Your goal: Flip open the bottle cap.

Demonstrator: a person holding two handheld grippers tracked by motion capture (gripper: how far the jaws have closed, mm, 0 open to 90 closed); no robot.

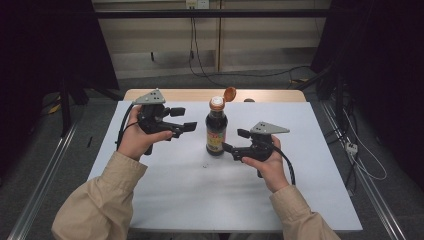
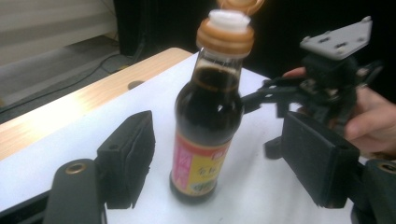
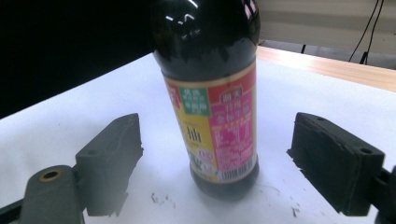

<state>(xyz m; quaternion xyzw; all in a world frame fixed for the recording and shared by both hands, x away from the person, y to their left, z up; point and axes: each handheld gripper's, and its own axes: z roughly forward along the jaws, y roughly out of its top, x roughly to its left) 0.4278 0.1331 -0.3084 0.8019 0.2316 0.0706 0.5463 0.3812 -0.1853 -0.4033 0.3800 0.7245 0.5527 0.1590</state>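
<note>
- Left gripper point(image 1: 186, 119): jaws wide, nothing between the pads; bottle point(image 1: 216, 131) stands just ahead of them, not touched.
- Right gripper point(image 1: 234, 140): jaws apart, bottle just off the tips, clear of the pads.
- Bottle upright between both grippers on the white table point(image 1: 190, 190), cap point(image 1: 229, 93) flipped open.

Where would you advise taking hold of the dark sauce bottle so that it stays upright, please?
Probably the labelled body of the bottle, low down, approached level from the side with the right claw. The bottle stands upright, its body is straight-walled there, and its flip cap hangs open above, so the neck seems a poorer hold.
</note>
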